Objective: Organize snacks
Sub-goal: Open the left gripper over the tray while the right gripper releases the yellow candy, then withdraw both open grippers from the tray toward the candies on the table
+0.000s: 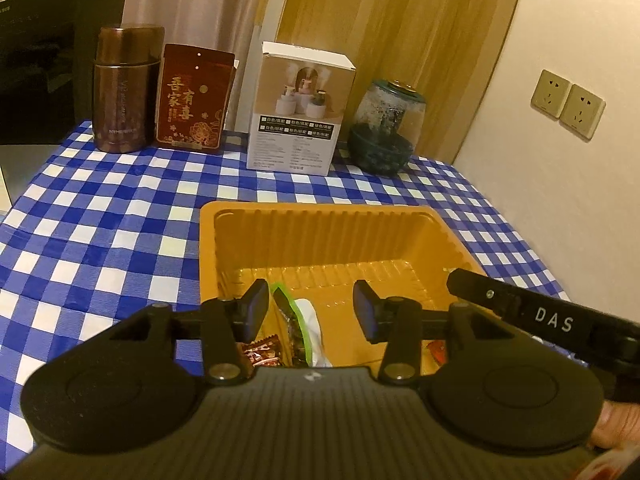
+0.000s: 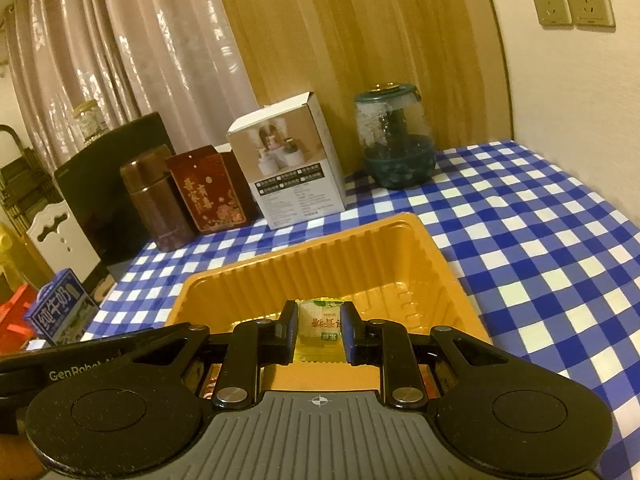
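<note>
An orange plastic tray (image 1: 320,224) sits on the blue-checked tablecloth, also in the right wrist view (image 2: 320,256). My left gripper (image 1: 312,312) is open over the tray's near end, above a green-edged white snack packet (image 1: 308,320) and a brown-red wrapped candy (image 1: 262,354) that lie in the tray. My right gripper (image 2: 319,330) is shut on a small pale snack packet with a green label (image 2: 320,322), held over the tray. The right gripper's arm (image 1: 552,320) shows at the right of the left wrist view.
At the table's back stand a brown metal canister (image 1: 122,92), a dark red box with gold characters (image 1: 192,100), a white carton (image 1: 298,108) and a glass jar with a dark green lid (image 1: 388,124). A blue milk carton (image 2: 60,312) stands left of the table. The wall is at the right.
</note>
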